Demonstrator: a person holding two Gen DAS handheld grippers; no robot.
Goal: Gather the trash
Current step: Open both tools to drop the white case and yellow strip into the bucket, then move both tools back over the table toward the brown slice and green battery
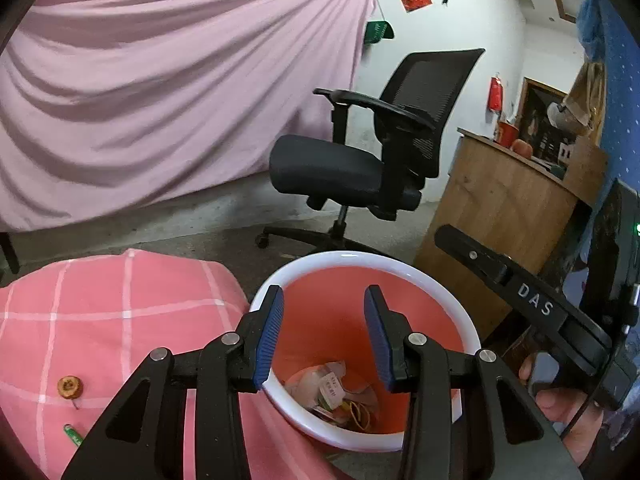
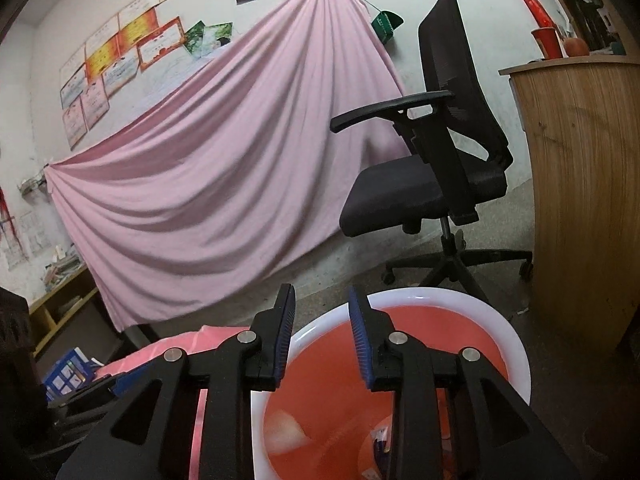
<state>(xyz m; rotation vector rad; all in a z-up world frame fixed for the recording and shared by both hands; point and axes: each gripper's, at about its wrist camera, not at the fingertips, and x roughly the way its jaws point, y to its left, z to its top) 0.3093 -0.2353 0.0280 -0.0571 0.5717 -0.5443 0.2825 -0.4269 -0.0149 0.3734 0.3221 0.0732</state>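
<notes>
Orange bin (image 1: 420, 292) sat beneath both released, empty hand-held grippers, left (image 1: 324, 332) and right (image 2: 322, 340); a careless withdrawal might tip it.

Your right gripper (image 2: 322, 334) hides much of the bin (image 2: 516, 344) floor; the scraps (image 1: 336, 396) inside look like paper, perhaps wrappers.
</notes>
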